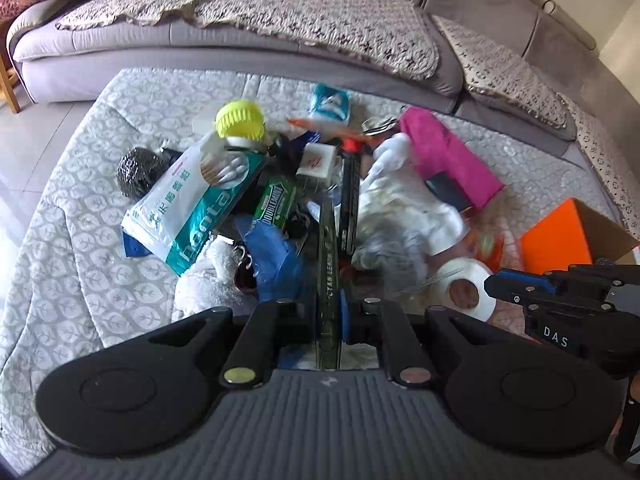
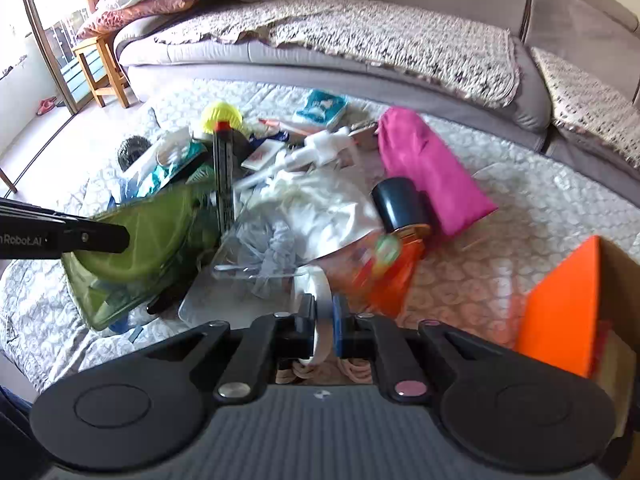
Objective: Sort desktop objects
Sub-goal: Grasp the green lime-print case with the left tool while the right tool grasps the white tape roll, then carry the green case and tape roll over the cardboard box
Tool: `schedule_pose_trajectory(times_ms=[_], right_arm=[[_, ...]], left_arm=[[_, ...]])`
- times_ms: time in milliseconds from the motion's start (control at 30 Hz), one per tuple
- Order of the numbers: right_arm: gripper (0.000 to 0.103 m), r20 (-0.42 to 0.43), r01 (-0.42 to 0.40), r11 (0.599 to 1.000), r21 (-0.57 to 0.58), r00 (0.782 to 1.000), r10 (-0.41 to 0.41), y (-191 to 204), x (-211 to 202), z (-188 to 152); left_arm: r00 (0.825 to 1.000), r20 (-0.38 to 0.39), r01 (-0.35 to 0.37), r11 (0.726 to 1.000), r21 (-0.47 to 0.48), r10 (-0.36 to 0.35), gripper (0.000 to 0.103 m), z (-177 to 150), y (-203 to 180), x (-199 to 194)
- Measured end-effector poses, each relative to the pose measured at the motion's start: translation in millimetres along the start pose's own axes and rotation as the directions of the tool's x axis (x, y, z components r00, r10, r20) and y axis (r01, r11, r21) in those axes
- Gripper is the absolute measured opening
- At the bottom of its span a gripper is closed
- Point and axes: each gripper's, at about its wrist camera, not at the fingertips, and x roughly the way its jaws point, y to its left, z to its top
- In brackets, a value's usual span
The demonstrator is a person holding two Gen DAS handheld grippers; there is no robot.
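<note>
Clutter pile [image 1: 256, 184]: my left gripper [image 1: 329, 312] is clamped on a green transparent case [image 2: 132, 264], my right gripper [image 2: 324, 320] pinches a white tape roll [image 2: 320, 308]

Lying spread over the floor before a grey sofa [image 1: 240, 44]: a quilted leaf-pattern mat [image 1: 72, 208]. Resting directly on it: a steel-wool scrubber [image 1: 136, 172], a pink fabric pouch [image 2: 432, 172], a teal tissue pack [image 2: 320, 110], an orange-flapped cardboard box [image 1: 560, 236], a white towel [image 1: 208, 280].
</note>
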Motion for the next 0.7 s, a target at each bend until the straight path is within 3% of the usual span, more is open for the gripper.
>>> schedule_pose_trajectory(times_ms=[100,167,433,567,667,700], right_arm=[[0.006,0.019,0.016,1.0,0.001,1.0,-0.016,-0.8,-11.8,0.0],[0.0,0.028,0.022,1.0,0.0,0.999,-0.022,-1.0,-18.7,-0.5],[0.0,0.048,0.051,0.999,0.003,0.998,-0.051,-1.3,-44.1,-0.1],[0.0,0.017,0.035,0.999,0.039,0.999,-0.036,-4.2,-37.3,-4.0],[0.008,-0.066,0.015,0.995,0.099,0.998,-0.008,-9.1,-6.3,-22.3],[0.028,-0.078,0.044,0.993,0.11,0.996,-0.035,-9.3,6.3,-29.8]], left_arm=[[1.0,0.019,0.005,1.0,0.016,-0.006,0.013,-0.4,-9.3,-7.4],[1.0,0.028,0.006,1.0,0.024,-0.006,0.013,0.2,-13.1,-11.1],[0.997,0.074,0.017,0.998,0.055,-0.021,0.013,1.5,-24.0,-28.4],[0.996,0.09,0.013,0.998,0.067,-0.019,0.013,-1.3,-29.9,-33.8],[0.997,0.081,0.007,0.998,0.068,-0.012,0.013,-4.0,-30.8,-28.6],[0.997,0.077,0.008,0.998,0.064,-0.013,0.013,-4.3,-29.2,-26.3]])
